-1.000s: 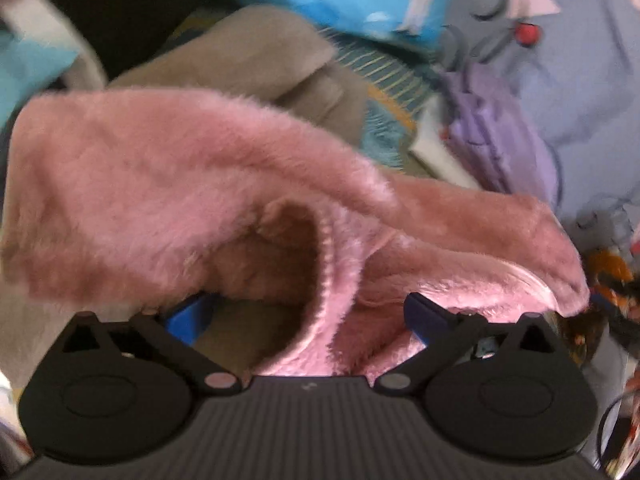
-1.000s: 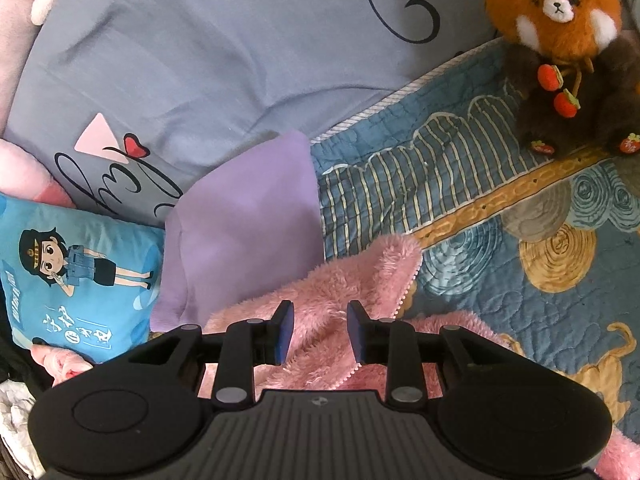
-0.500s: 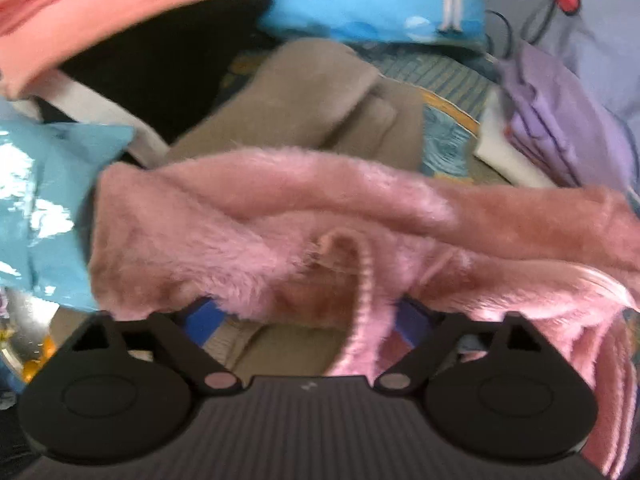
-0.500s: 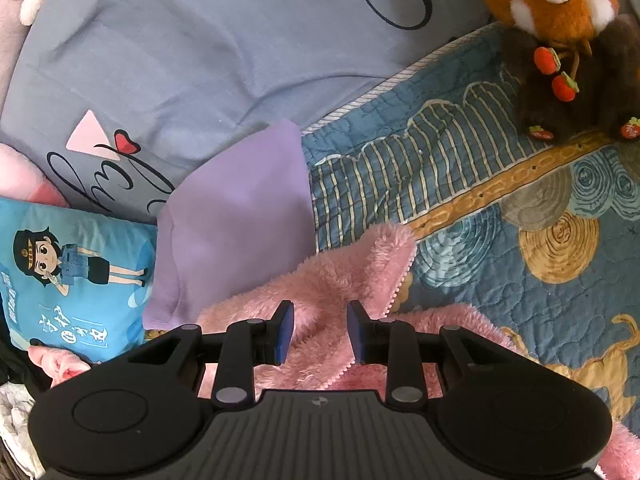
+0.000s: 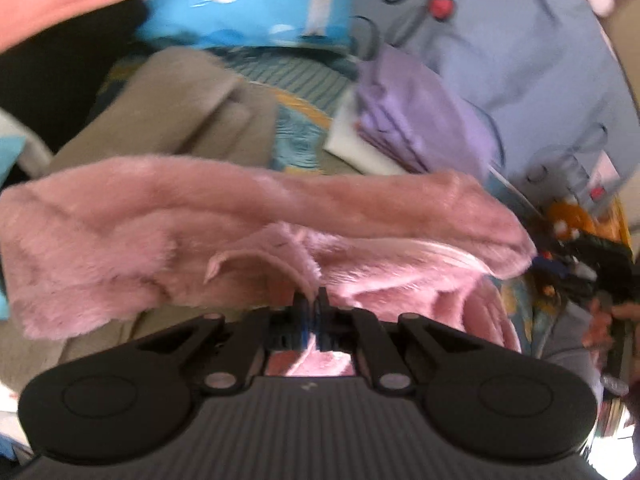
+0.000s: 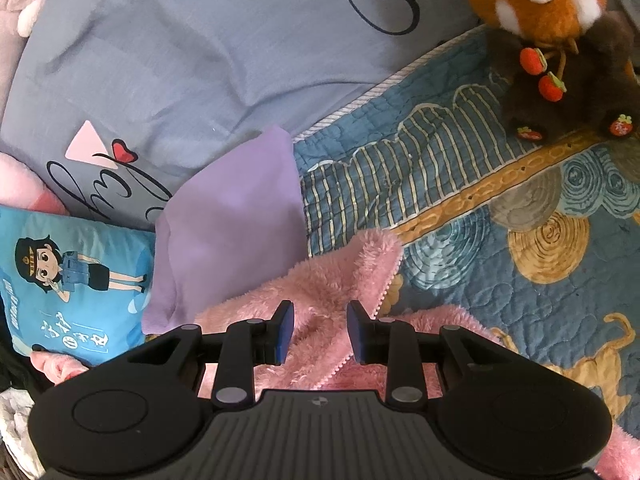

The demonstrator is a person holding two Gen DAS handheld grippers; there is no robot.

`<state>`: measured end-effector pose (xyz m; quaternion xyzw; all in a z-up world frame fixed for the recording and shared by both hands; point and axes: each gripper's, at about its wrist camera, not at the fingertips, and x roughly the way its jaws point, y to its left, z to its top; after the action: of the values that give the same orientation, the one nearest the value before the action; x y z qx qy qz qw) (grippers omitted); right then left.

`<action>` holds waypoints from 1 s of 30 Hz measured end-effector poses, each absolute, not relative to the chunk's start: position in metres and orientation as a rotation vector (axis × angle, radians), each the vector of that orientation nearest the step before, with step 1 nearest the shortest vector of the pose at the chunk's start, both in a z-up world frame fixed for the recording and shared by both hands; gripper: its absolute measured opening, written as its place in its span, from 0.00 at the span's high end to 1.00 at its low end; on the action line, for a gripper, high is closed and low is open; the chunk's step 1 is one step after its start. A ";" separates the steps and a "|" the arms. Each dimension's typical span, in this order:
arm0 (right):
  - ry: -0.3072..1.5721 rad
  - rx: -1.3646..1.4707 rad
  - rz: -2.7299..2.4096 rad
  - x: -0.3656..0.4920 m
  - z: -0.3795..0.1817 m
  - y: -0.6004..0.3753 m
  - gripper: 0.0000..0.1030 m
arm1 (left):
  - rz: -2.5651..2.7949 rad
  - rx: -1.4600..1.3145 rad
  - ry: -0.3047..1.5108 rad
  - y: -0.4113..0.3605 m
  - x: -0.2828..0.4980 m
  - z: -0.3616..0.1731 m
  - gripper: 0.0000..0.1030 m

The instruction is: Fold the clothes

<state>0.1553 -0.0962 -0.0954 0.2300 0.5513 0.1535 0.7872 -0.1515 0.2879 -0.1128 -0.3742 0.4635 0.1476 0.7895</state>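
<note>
— What do the tools look like?

— Both are matte black plastic: the left two-finger gripper (image 5: 311, 303) and the right two-finger gripper (image 6: 319, 330) have ribbed centre plates, round side discs, silver pivot screws and blue finger pads (image 6: 285, 332).

— And the person?

— A grey sleeve (image 5: 568, 332) at the edge.

Fleece garment (image 6: 320, 292) on quilt (image 6: 500, 208), folded cloth (image 6: 232, 224) just left, plush toy (image 6: 552, 40) perhaps farthest back-right.
</note>
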 end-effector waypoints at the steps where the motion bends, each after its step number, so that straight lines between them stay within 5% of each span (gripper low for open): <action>1: 1.193 0.498 0.337 0.155 -0.096 -0.097 0.76 | 0.290 -0.803 0.989 0.284 -0.153 -0.106 0.97; 3: 1.206 0.503 0.345 0.156 -0.096 -0.100 0.95 | 0.233 -0.797 0.971 0.278 -0.157 -0.092 0.97; 7: 1.226 0.547 0.320 0.157 -0.099 -0.111 0.95 | 0.109 -0.711 0.953 0.247 -0.175 -0.058 0.97; 10: 1.247 0.662 0.299 0.151 -0.105 -0.124 0.85 | 0.019 -0.651 0.988 0.220 -0.192 -0.040 0.97; 12: 1.266 0.748 0.280 0.146 -0.111 -0.132 0.55 | -0.045 -0.636 1.029 0.204 -0.203 -0.036 0.97; 13: 1.274 0.778 0.259 0.144 -0.115 -0.134 0.49 | -0.082 -0.618 1.054 0.194 -0.207 -0.035 0.97; 23: 1.349 0.764 0.094 0.162 -0.175 -0.125 0.44 | -0.224 -0.558 1.149 0.146 -0.243 -0.028 0.97; 25: 1.348 0.715 0.118 0.159 -0.181 -0.114 0.53 | -0.221 -0.550 1.156 0.145 -0.249 -0.026 0.97; 26: 1.342 0.686 0.136 0.157 -0.181 -0.109 0.82 | -0.221 -0.545 1.159 0.145 -0.254 -0.024 0.97; 27: 1.337 0.659 0.160 0.155 -0.178 -0.104 0.99 | -0.221 -0.539 1.162 0.145 -0.258 -0.023 0.97; 30: 1.234 0.613 0.249 0.151 -0.149 -0.093 1.00 | -0.223 -0.490 1.205 0.142 -0.268 -0.023 0.97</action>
<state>0.1506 -0.0928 -0.1488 0.2820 0.5680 0.1148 0.7646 -0.2680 0.1418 -0.0230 -0.2275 0.5596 -0.1037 0.7901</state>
